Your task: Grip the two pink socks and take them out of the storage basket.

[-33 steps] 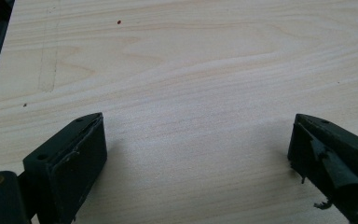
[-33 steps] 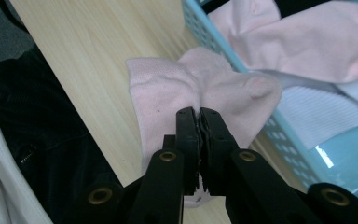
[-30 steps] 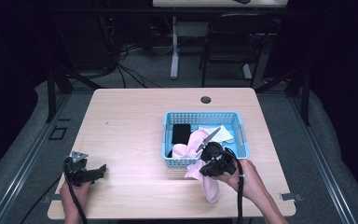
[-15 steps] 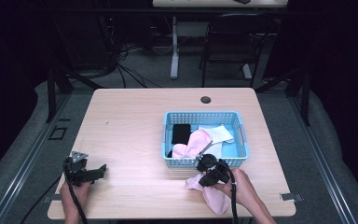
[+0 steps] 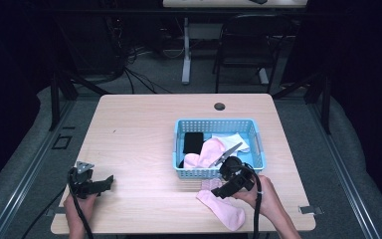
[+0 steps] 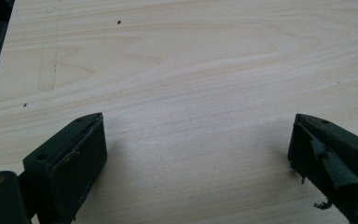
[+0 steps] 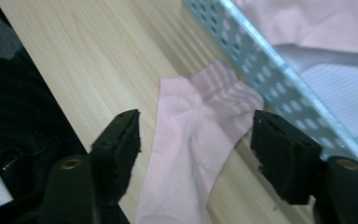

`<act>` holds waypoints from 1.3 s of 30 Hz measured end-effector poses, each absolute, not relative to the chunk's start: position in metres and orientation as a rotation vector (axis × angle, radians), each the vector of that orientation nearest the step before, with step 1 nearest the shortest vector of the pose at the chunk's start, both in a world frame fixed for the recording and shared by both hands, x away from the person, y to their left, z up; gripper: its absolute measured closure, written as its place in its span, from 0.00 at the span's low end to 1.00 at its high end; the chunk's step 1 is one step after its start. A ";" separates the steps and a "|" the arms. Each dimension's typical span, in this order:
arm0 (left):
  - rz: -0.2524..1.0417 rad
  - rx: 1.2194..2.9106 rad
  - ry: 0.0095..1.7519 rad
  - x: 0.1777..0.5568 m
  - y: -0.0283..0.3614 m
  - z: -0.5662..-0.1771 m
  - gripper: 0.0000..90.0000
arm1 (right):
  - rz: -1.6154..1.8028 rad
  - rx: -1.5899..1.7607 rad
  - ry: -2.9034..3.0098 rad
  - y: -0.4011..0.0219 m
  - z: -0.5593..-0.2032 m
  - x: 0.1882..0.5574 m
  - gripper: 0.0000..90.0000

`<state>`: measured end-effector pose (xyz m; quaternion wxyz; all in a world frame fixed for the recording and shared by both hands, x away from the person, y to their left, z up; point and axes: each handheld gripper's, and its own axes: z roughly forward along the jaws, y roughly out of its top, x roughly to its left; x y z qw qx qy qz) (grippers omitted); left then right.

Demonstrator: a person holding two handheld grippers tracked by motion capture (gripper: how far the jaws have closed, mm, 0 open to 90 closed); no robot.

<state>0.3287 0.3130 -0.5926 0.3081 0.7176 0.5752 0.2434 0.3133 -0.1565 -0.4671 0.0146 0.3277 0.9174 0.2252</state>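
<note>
sock [image 5: 222, 207] drop: pink sock lies on the bench [image 5: 144, 129] at the basket's [image 5: 256, 140] six o'clock, right claw [image 7: 193, 140] just opening, nothing gripped. left claw [image 6: 196, 154] idles apart. next pick, judging: another sock from the basket.

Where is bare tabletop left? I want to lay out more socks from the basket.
The widest free patch runs from the left gripper across to the blue basket, and up to the table's far edge. The near right is crowded: the pink sock lies before the basket, under the right gripper, whose jaws have just been opening with nothing pinched.
</note>
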 end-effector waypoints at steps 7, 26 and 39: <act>0.642 1.897 1.521 0.329 0.313 -0.593 0.05 | 0.714 1.037 2.808 -0.163 -0.439 0.320 0.16; 0.643 1.899 1.520 0.329 0.313 -0.593 0.05 | 0.619 1.101 2.747 -0.167 -0.424 0.396 0.12; 0.642 1.900 1.517 0.329 0.313 -0.593 0.05 | 0.503 1.183 2.803 -0.137 -0.474 0.460 0.21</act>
